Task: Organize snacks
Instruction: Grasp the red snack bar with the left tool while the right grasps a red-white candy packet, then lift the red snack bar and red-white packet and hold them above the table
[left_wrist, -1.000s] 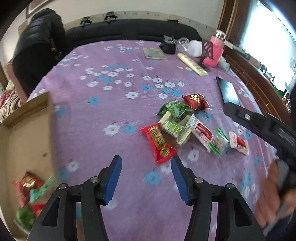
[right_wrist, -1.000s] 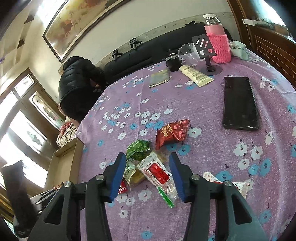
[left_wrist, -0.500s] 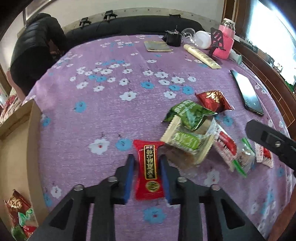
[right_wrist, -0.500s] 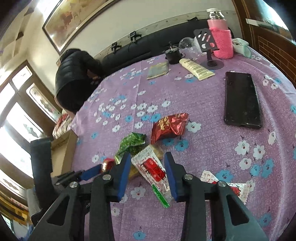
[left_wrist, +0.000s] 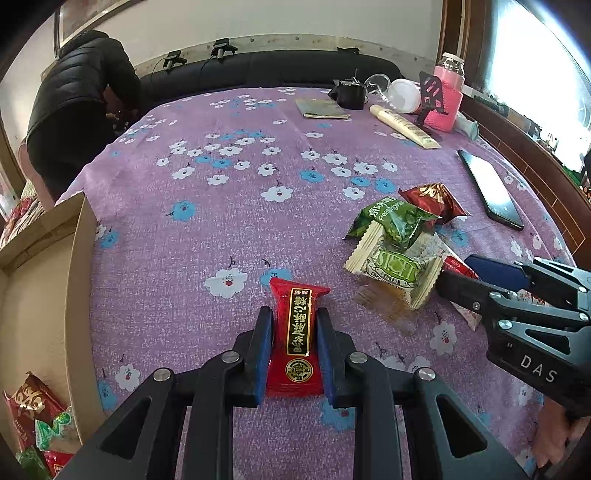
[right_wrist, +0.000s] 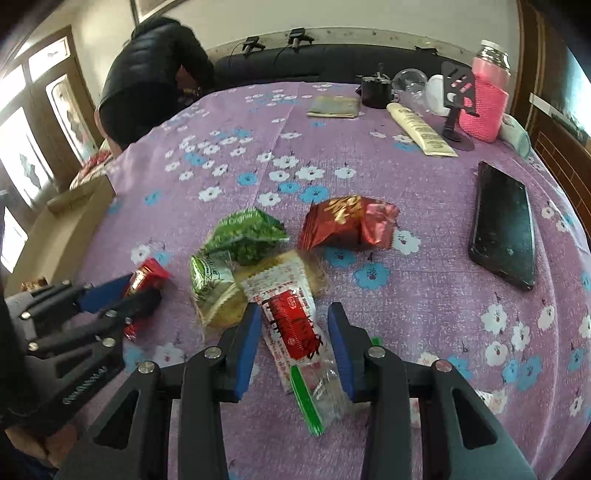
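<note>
Bench (left_wrist: 229, 206) covered in purple cloth with white and blue flower print, fold creases running across it. Left gripper (left_wrist: 291, 332) clamped narrow on a red snack bar (left_wrist: 297, 332) with gold label, flat on the cloth near the near edge. Right gripper (right_wrist: 293, 332) has its jaws part closed; they have just been closing around a clear sausage-style snack pack (right_wrist: 295, 332) with red and green print lying between them, and the left pad looks to touch the wrapper; full pinch can't be told. Just beyond it a small pile: green pea bag (right_wrist: 247, 236), cream-and-green biscuit pack (left_wrist: 395, 266), dark red foil bag (right_wrist: 347, 223), all touching or overlapping. Cardboard box (left_wrist: 79, 258) at the left edge, a few red and green snacks inside its near corner. Black phone (right_wrist: 504, 225) flat near the right edge. Far right corner clutter: pink knit-sleeved bottle (right_wrist: 484, 103), black phone stand (right_wrist: 456, 107), cream tube (right_wrist: 419, 129), black cup (right_wrist: 375, 90), flat greenish booklet (right_wrist: 334, 107). Dark sofa (left_wrist: 258, 74) behind the far edge, a person in a black puffer jacket (left_wrist: 77, 114) bent over at the far left corner. Bright window on the right, framed picture high on the wall.
</note>
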